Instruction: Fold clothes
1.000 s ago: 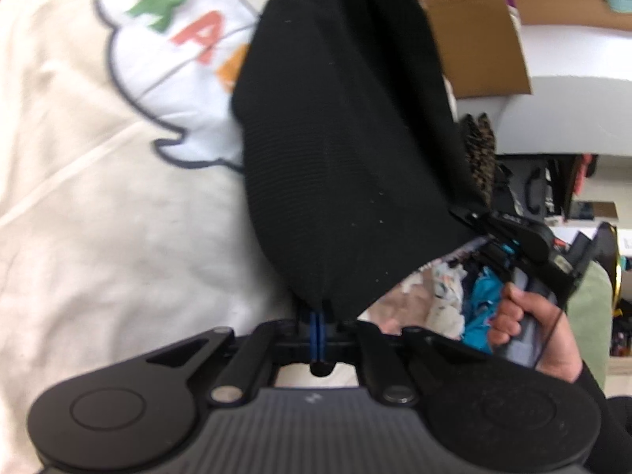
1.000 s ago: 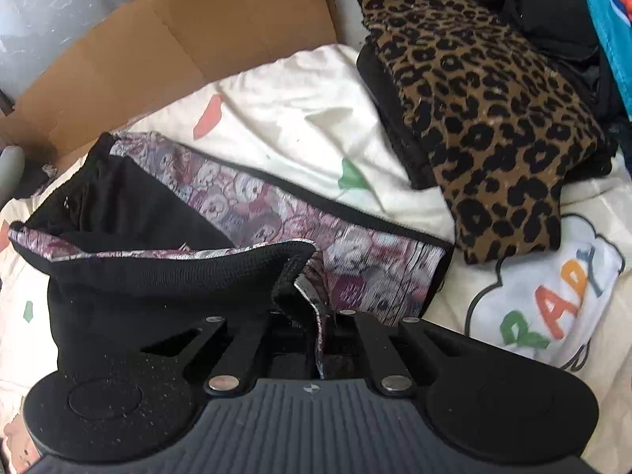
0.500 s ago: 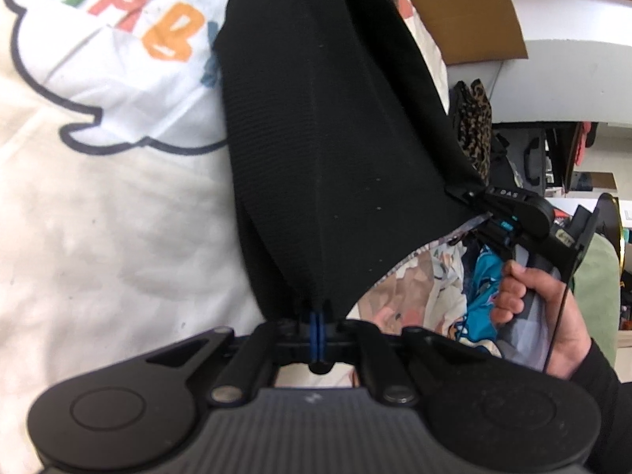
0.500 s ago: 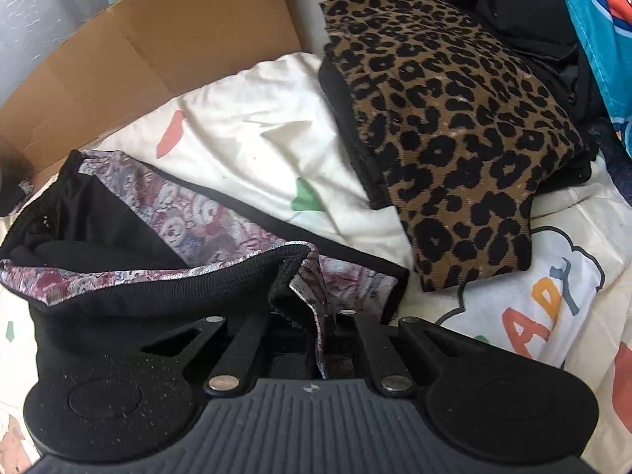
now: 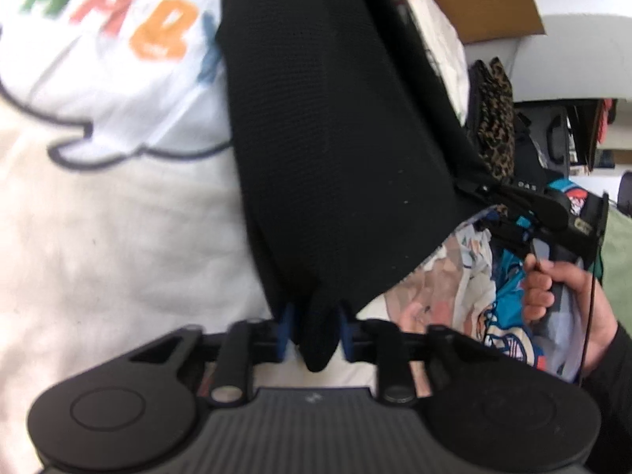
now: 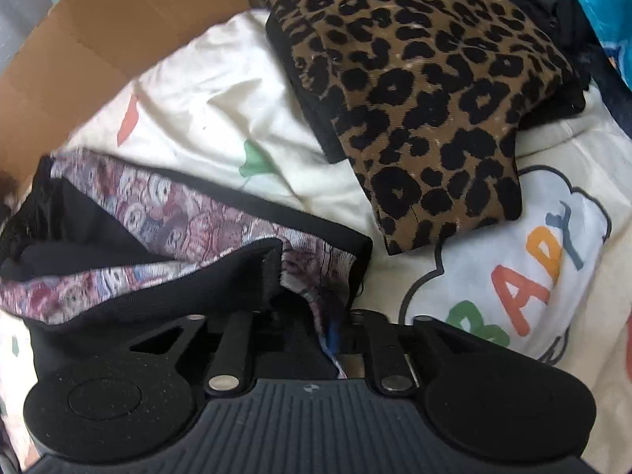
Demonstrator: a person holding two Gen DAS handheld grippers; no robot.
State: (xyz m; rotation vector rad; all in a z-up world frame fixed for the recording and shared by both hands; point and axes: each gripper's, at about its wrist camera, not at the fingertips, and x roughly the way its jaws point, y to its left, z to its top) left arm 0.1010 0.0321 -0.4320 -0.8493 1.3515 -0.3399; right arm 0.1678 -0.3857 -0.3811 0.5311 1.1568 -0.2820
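Observation:
A black knit garment with a pink-grey patterned lining lies folded over on the cream sheet. Its near corner sits between the blue pads of my left gripper, whose jaws are opening and no longer pinch the cloth. The garment's other edge lies loosely in my right gripper, whose jaws are opening as well, with a blue pad showing beside the lining. In the left wrist view a person's hand holds the right gripper at the garment's far corner.
A folded leopard-print garment lies on the sheet beyond the black one. The sheet carries a cloud print with coloured letters. A cardboard box stands at the back left. A heap of blue and white clothes lies beside the hand.
Both grippers were pinched shut on the black garment's edges; now their jaws stand apart with the cloth loose between them. Both have moved a little over the sheet.

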